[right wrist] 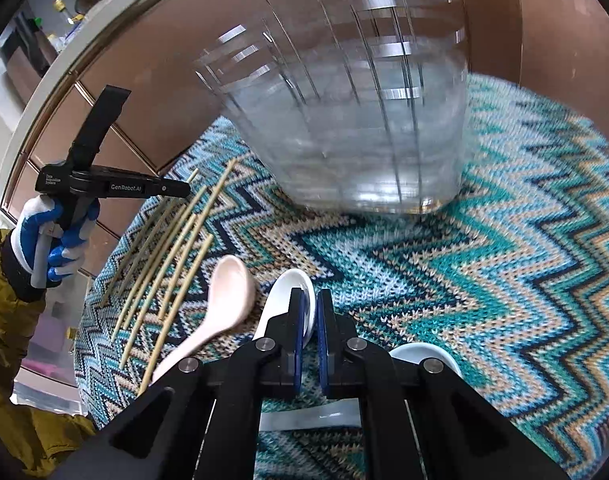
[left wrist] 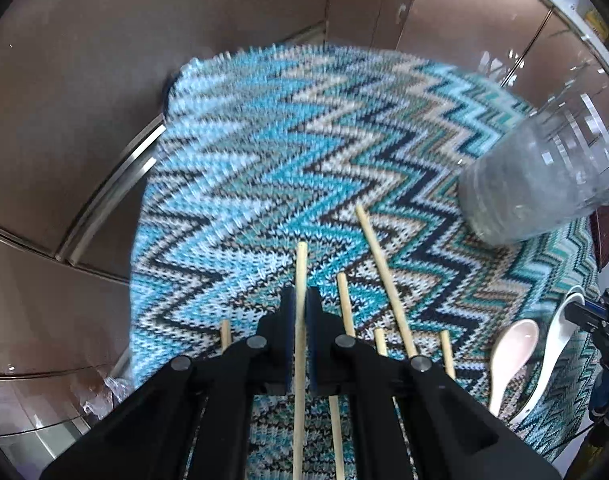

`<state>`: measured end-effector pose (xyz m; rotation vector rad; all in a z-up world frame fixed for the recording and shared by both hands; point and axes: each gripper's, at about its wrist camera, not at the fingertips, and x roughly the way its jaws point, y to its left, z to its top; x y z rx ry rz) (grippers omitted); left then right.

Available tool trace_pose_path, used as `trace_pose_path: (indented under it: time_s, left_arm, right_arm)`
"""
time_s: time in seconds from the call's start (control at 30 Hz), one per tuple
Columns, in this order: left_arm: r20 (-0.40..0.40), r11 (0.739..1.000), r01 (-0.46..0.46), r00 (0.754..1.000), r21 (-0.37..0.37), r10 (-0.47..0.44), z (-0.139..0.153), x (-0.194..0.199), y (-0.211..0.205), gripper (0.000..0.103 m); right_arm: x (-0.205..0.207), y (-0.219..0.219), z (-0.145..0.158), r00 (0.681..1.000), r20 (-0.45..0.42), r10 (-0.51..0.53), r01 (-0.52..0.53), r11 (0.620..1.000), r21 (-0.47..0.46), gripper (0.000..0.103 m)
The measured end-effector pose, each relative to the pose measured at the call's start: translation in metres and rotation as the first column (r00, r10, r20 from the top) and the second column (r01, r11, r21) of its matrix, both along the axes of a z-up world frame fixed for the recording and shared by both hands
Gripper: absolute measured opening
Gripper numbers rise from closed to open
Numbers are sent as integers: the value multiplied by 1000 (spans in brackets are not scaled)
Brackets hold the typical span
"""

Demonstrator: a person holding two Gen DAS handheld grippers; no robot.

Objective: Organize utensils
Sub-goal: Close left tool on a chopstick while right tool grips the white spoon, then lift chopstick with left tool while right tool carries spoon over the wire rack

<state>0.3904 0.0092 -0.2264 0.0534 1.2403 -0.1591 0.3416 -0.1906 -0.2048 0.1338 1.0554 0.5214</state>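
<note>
My left gripper (left wrist: 300, 300) is shut on one wooden chopstick (left wrist: 301, 264), which runs straight out between the pads. Several more chopsticks (left wrist: 384, 272) lie loose on the zigzag knit mat (left wrist: 264, 140) just to its right. In the right wrist view my right gripper (right wrist: 310, 312) is shut on the rim of a white spoon (right wrist: 288, 296). A pink spoon (right wrist: 228, 292) rests to its left, beside the row of chopsticks (right wrist: 176, 248). A second white spoon (right wrist: 424, 354) shows partly behind the right finger. A clear ribbed container (right wrist: 344, 120) stands upright on the mat beyond the spoons.
Brown cabinet fronts with metal trim (left wrist: 104, 184) ring the mat. A gloved hand (right wrist: 44, 240) holds the left gripper (right wrist: 184, 190) at the mat's left edge. In the left wrist view the clear container (left wrist: 544, 176) is at the right, with the pink spoon (left wrist: 512, 352) below it.
</note>
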Motion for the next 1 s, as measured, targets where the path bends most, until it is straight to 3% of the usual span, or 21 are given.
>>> trace_pose_path:
  time_s: [0.3, 0.53, 0.77, 1.0]
  left_arm:
    - [168, 999, -25, 985, -47, 33, 70, -46, 15, 5]
    - [311, 994, -31, 948, -109, 63, 137, -87, 25, 5]
    - [483, 977, -16, 868, -214, 120, 212, -127, 26, 5]
    - [587, 955, 36, 796, -293, 150, 258, -129, 8, 5]
  right_arm:
    - [-44, 2, 74, 983, 175, -63, 75, 995, -60, 6]
    - [-84, 11, 129, 954, 282, -102, 131, 988, -85, 6]
    - [-121, 20, 187, 895, 425, -133, 197, 974, -110, 6]
    - [-115, 21, 219, 841, 514, -167, 253, 962, -100, 6]
